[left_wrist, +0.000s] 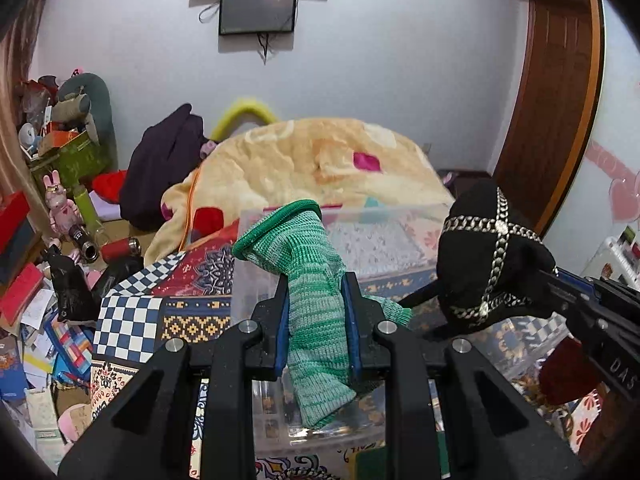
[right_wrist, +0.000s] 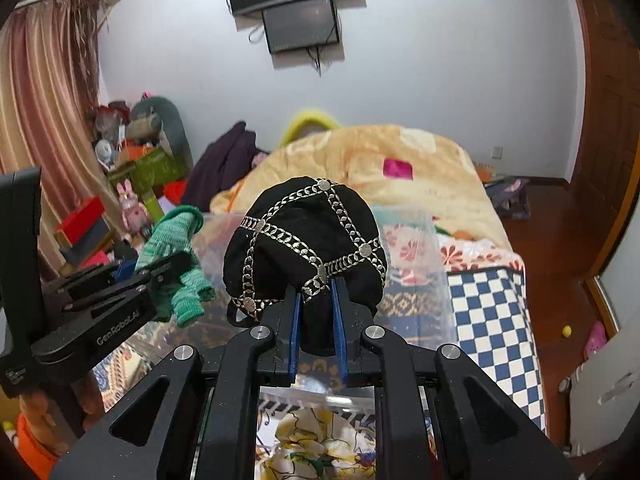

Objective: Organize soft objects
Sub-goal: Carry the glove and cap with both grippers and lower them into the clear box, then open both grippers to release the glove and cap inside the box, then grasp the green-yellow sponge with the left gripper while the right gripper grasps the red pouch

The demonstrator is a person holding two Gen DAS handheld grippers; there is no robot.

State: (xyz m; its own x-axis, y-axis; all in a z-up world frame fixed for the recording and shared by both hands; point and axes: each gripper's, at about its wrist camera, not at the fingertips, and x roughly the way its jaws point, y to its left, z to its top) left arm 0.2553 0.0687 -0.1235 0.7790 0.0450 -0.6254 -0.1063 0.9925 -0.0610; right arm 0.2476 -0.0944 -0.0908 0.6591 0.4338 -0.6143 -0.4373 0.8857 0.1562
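Over the clear bin (left_wrist: 400, 216) on the bed, my left tongs (left_wrist: 316, 300) pinch a floppy green knit glove (left_wrist: 308, 280) mid-length; right tongs (right_wrist: 316, 304) clamp the black chain-trimmed hat (right_wrist: 308, 232); both light, squishy, so grab bunched fabric.

bedroom background. a bed under a yellow blanket (right_wrist: 400, 176) with pink patches fills the middle; nearer the camera lies a patterned bedcover (right_wrist: 492, 320) with blue-and-white checks. a dark purple garment (left_wrist: 164, 164) is heaped at the bed's left side, with a yellow-green curved plush (left_wrist: 244, 114) behind it. two dark screens (right_wrist: 296, 4) hang on the white wall, cables dangling below. a striped curtain (right_wrist: 44, 112) hangs at left, beside a cluttered pile holding a green box (left_wrist: 76, 156) and a pink rabbit toy (left_wrist: 60, 204). a wooden door (left_wrist: 556, 92) stands at right.
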